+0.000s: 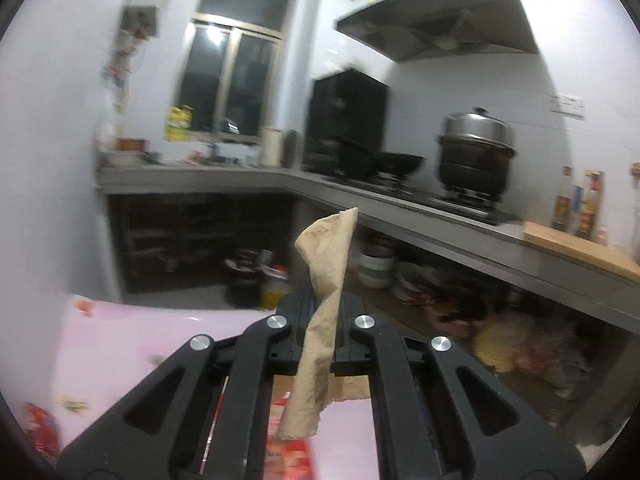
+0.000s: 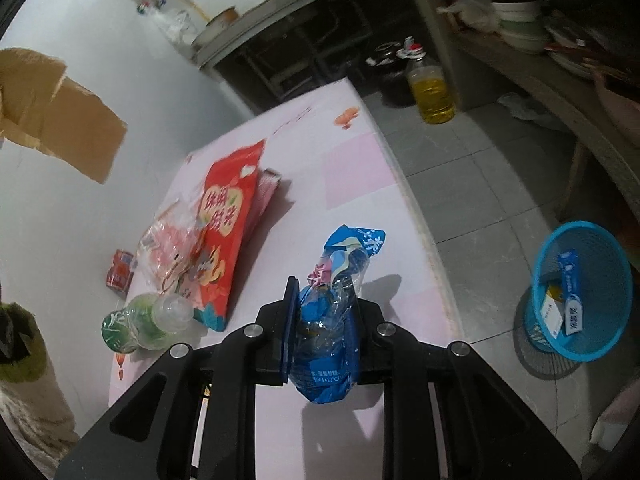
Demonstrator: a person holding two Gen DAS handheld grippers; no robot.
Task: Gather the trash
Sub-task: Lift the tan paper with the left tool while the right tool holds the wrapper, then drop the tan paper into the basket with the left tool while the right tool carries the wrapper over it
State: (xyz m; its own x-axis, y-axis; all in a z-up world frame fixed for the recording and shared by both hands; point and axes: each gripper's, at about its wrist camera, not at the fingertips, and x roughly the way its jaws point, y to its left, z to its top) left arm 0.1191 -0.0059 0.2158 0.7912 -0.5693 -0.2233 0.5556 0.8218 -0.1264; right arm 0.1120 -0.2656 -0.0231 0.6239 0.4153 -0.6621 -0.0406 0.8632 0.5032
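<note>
My left gripper [image 1: 326, 316] is shut on a crumpled tan paper [image 1: 326, 280], held high above the pink table [image 1: 120, 344]. The tan paper also shows in the right wrist view [image 2: 60, 112] at the upper left. My right gripper [image 2: 326, 312] is shut on a blue plastic wrapper [image 2: 332, 320], just above the pink table [image 2: 352, 152]. On the table lie a red snack bag [image 2: 228, 232], a clear pink wrapper [image 2: 172, 244], a green plastic bottle [image 2: 148, 320] and a small red carton [image 2: 120, 274]. A blue mesh trash basket [image 2: 580, 292] with cartons in it stands on the floor to the right.
A yellow oil jug [image 2: 430, 88] and a dark pot [image 2: 388, 68] stand on the tiled floor beyond the table. A grey kitchen counter [image 1: 400, 200] carries a wok [image 1: 384, 164], a steamer pot [image 1: 476, 156] and a cutting board [image 1: 580, 248], with cluttered shelves below.
</note>
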